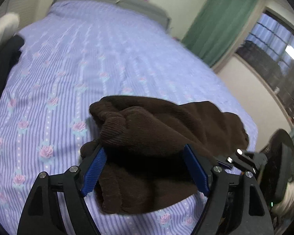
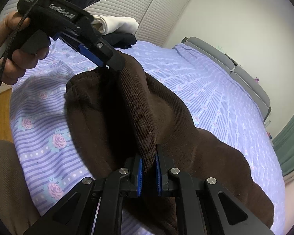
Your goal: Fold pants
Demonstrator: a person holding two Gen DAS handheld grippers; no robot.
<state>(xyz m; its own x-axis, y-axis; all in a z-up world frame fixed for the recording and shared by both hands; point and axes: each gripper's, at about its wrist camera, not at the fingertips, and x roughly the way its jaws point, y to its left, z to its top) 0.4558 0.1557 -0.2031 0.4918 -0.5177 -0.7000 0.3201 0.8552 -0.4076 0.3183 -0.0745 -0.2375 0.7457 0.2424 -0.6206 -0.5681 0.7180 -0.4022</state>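
Note:
The dark brown corduroy pants [image 1: 156, 137] lie bunched on the bed near its front edge. My left gripper [image 1: 145, 156] is open, its blue pads either side of a fold of the fabric. In the right wrist view it [image 2: 107, 62] hangs at the top of the raised ribbed edge of the pants [image 2: 139, 105]. My right gripper [image 2: 149, 160] is shut on that same ribbed edge, lower down, and holds it lifted above the bed. It also shows at the right edge of the left wrist view [image 1: 228, 163].
The bed [image 1: 78, 68] has a purple striped sheet with pink roses and grey pillows [image 1: 127, 2] at its head. Folded white and dark clothes [image 2: 119, 29] lie at one side of the bed. A window [image 1: 274, 58] and green curtain [image 1: 221, 21] stand beyond the other side.

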